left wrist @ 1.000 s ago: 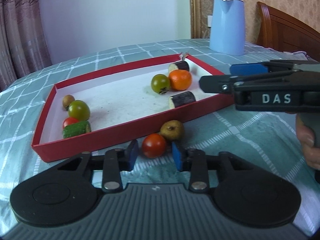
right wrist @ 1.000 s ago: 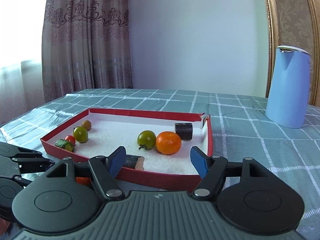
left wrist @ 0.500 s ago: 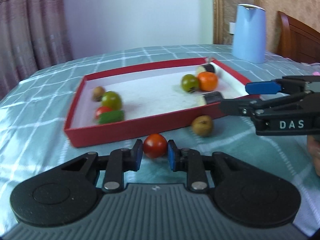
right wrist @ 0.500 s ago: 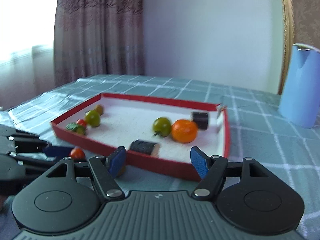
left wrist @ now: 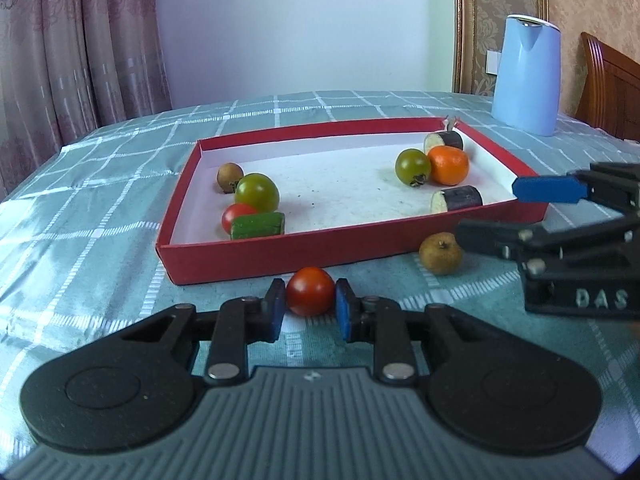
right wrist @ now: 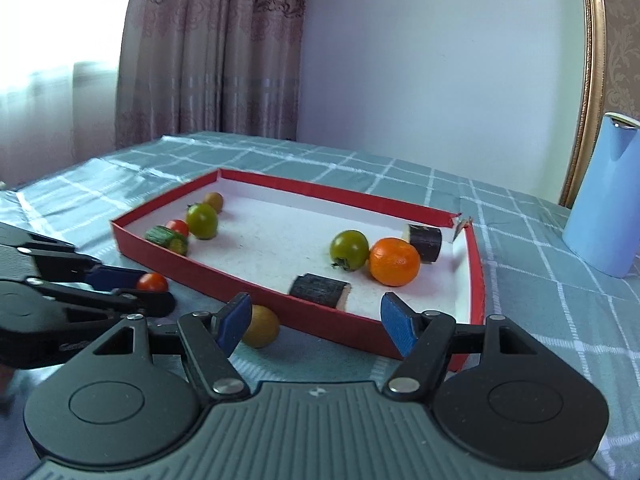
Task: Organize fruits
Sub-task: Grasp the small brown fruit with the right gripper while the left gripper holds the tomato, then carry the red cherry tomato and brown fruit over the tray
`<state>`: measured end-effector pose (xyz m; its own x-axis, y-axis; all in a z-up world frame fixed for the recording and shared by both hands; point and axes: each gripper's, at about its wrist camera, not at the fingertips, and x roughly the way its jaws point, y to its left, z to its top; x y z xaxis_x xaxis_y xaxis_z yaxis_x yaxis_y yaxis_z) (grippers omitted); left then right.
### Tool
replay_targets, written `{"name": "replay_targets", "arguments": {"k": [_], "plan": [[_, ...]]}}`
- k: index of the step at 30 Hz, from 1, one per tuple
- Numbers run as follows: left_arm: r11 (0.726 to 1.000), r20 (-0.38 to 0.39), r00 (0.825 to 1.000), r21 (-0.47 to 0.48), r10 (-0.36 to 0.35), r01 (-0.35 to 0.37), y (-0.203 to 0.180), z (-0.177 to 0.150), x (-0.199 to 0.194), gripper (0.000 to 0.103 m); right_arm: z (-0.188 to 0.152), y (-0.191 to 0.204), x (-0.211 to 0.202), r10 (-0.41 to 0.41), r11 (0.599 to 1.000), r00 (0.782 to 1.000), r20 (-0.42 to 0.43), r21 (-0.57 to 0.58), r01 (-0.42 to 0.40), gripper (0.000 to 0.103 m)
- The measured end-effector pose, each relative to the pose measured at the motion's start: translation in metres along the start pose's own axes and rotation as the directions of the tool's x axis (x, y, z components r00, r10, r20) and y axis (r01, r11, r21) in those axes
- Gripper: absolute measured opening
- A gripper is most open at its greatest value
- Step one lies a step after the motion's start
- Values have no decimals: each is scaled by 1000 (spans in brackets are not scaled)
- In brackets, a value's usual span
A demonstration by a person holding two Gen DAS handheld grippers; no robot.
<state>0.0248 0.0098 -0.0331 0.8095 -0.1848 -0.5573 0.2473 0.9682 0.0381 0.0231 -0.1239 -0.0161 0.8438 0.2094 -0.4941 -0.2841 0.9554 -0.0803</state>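
My left tongs [left wrist: 310, 307] are clamped on the red tomato [left wrist: 310, 291], which sits on the tabletop [left wrist: 100, 248] just in front of the red tray [left wrist: 280, 254]. My right tongs [right wrist: 316, 320] stand open, empty, with the brown fruit [right wrist: 262, 326] beside the left pad [right wrist: 234, 322].

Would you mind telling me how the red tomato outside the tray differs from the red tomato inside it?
The outside red tomato sits on the tablecloth before the red tray; the inside red tomato lies on the tray's white floor. The outside one is pinched between the left gripper pads; the inside one is untouched. The outside one shows fully; the inside one is partly hidden by a cucumber piece. Both are small, round and red.
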Motion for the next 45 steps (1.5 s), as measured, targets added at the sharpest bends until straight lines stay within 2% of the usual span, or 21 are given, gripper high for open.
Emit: {"name": "replay_targets", "arguments": {"k": [3,5,7,9,12,17,21,32,36,45], "plan": [[1000,3,1000,-12,4,-4,3,-1,-1,24,-2,8,-2,5,1000,1000,0,-24,-5,71],[999,4,999,-19,41,-41,4,-1,-2,24,-3,15,0,2,999,1000,-16,-50,-3,71],[999,3,999,-28,35,-35,6,-1,-2,24,-3,19,5,-8,998,999,-38,-62,6,63],[999,3,999,-33,32,-31,8,-1,-2,24,-1,20,13,-2,999,998,-69,-43,-1,63],[999,1,1000,-37,29,-29,8,-1,-1,24,0,24,25,6,999,991,-136,-36,-11,49],[999,-2,1000,-46,22,-22,10,0,0,25,1,24,32,19,1000,989,-149,5,-19,44],[998,-2,1000,-51,19,-19,11,-1,-1,25,1,26,31,34,999,989,-146,16,-32,30],[999,1,999,-33,35,-35,8,-1,-2,24,0,24,26,53,998,990,-127,36,-48,29],[998,5,998,-10,59,-59,3,-2,-4,24,-1,25,20,64,997,992,-109,39,-60,29],[998,29,998,14,61,-62,0,-4,-14,24,0,20,4,63,996,997,-49,58,-60,29]]}}
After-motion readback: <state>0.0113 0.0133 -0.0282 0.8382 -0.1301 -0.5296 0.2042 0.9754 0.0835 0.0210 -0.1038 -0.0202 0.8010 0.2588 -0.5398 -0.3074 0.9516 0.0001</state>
